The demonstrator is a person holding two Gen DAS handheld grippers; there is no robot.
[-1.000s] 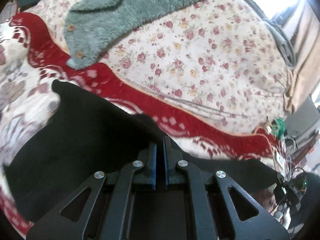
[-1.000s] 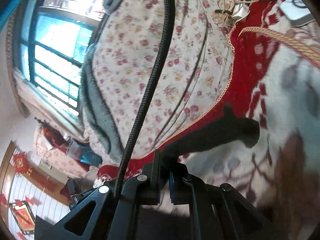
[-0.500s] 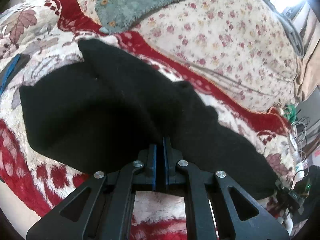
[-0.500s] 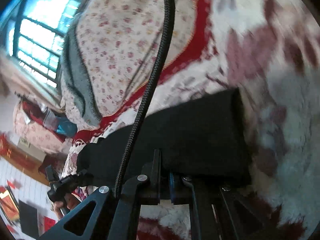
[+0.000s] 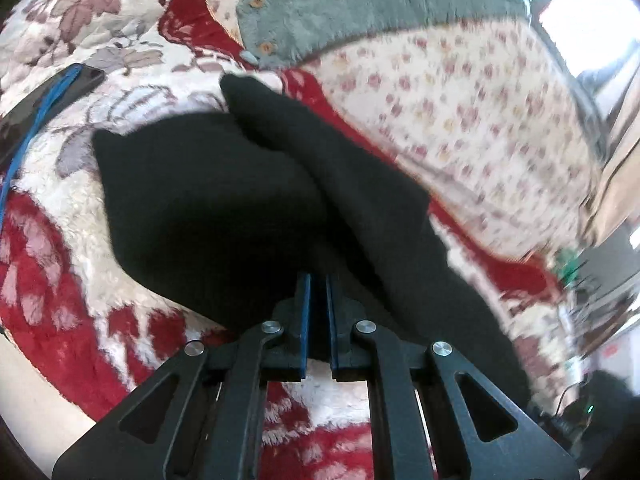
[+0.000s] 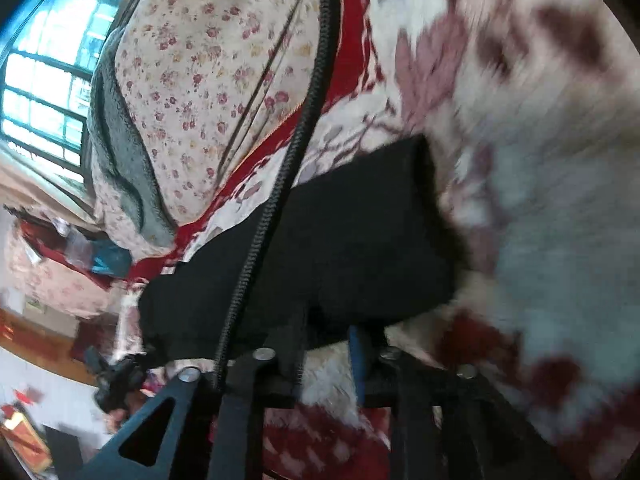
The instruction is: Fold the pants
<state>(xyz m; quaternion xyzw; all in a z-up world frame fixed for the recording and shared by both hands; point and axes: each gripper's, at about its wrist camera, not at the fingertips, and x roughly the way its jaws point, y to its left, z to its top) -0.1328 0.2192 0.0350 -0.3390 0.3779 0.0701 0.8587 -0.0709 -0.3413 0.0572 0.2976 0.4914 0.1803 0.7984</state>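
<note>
Jaws opening on both: left gripper (image 5: 318, 280) w/ narrow gap, black cloth edge between blue pads; right gripper (image 6: 332, 336) wider, pads off cloth. Pants (image 5: 224, 208), soft matte black, lie folded in thick slab on fluffy red-white blanket (image 5: 48, 288), near floral quilt (image 5: 472, 120).

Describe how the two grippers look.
Left gripper: black linkage arms with triangular cut-outs, four silver rivets, and blue pads lining the two fingers. Right gripper: the same black frame and silver rivets, one blue pad visible, plus a black braided cable running up across its view. No sleeve shows.
</note>
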